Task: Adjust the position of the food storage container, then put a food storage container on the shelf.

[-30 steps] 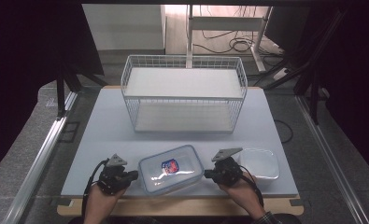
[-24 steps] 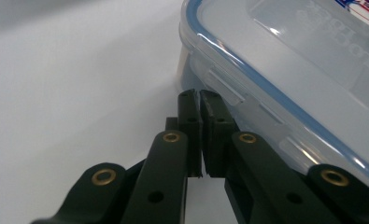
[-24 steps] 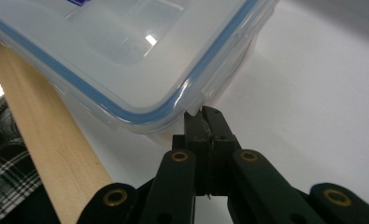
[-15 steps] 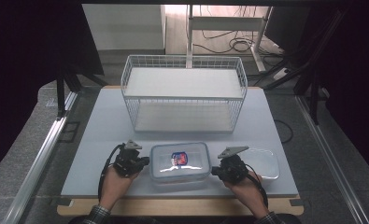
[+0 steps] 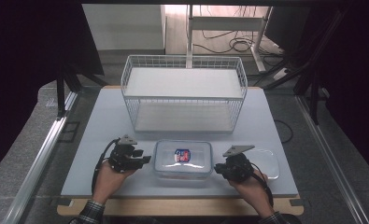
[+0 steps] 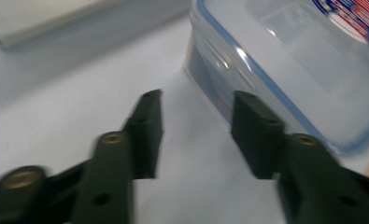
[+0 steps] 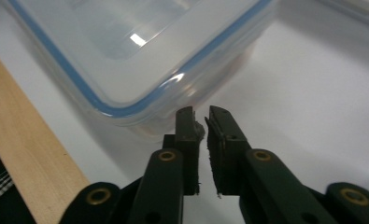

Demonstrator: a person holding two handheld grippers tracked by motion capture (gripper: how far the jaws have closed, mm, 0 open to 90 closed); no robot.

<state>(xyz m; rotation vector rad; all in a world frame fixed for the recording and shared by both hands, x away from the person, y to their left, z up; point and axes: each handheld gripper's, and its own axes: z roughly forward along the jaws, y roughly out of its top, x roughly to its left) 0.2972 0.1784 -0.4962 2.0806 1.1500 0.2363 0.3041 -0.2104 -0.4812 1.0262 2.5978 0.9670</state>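
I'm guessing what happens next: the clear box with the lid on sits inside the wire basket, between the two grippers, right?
Not quite. The high view shows the clear box on the table in front of the wire basket, not inside it. It does sit between the left gripper and right gripper.

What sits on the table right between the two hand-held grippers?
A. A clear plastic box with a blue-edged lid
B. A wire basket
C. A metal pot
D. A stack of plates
A: the clear box with its blue-edged lid lies between the left gripper and the right gripper; the wire basket stands farther back.
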